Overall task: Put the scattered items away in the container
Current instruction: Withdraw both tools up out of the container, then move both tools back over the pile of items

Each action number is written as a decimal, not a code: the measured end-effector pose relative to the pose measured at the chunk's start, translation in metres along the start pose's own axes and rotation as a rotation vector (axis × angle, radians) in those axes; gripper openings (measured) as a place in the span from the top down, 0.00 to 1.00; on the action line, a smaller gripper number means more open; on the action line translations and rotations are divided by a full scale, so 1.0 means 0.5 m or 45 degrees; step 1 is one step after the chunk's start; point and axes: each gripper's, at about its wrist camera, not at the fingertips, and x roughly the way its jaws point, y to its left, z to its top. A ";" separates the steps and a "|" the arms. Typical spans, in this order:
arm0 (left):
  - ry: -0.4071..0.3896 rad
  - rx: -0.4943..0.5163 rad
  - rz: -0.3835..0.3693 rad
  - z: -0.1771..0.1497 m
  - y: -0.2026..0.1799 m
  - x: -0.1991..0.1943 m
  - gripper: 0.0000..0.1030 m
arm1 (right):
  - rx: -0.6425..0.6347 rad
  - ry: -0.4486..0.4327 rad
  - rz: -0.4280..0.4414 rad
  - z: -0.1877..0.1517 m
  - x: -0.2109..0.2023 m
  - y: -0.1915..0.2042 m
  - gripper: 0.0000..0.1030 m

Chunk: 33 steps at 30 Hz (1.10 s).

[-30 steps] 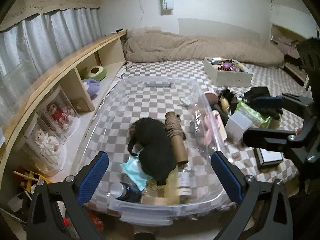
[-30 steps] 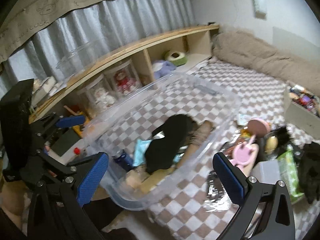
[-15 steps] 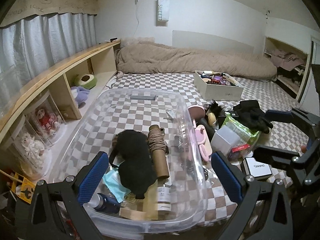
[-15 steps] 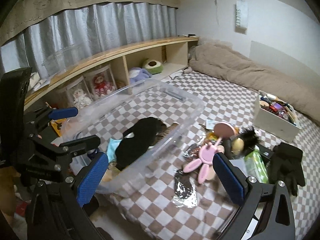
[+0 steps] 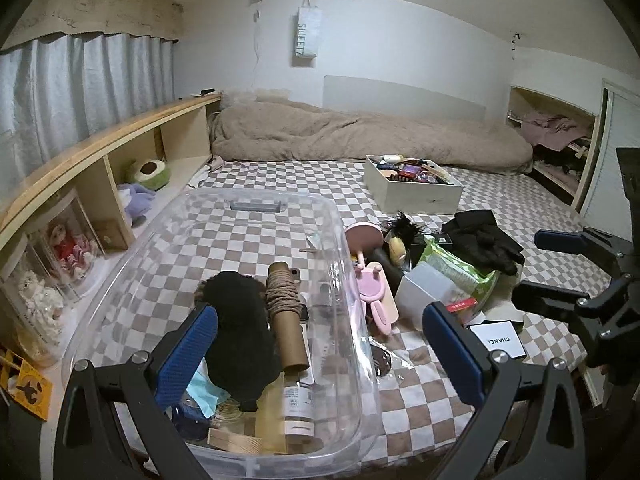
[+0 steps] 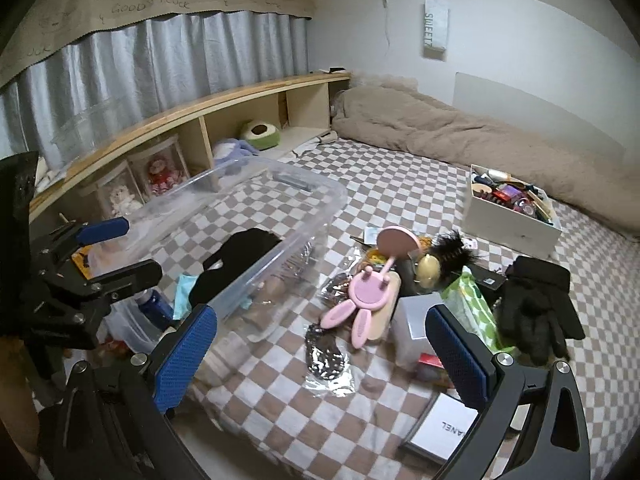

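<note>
Clear plastic storage bin (image 5: 224,280) sits on the checkered bed, part-filled, and both the left gripper (image 5: 320,344) and right gripper (image 6: 320,344), wide open and empty, have drawn back, now facing the pink bunny-eared mirror (image 6: 366,292) beside it.

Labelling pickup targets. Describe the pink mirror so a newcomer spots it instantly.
Start at the clear plastic bin on the checkered bed. In the clutter pile just right of it lies the pink mirror: a round pink disc on a stalk, its base shaped with two bunny ears. Nothing else nearby is pink.
</note>
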 end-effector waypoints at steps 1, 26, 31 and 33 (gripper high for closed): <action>-0.003 -0.006 0.002 -0.001 -0.001 0.000 0.00 | -0.008 0.001 -0.008 -0.003 -0.002 0.000 0.00; -0.036 0.017 -0.053 -0.014 -0.091 0.035 0.00 | 0.027 0.007 -0.049 -0.040 -0.017 -0.056 0.00; -0.056 0.016 -0.109 -0.001 -0.131 0.046 0.00 | 0.052 0.019 -0.085 -0.054 -0.021 -0.087 0.00; -0.051 0.025 -0.129 0.003 -0.145 0.054 0.00 | 0.062 0.025 -0.099 -0.061 -0.024 -0.101 0.00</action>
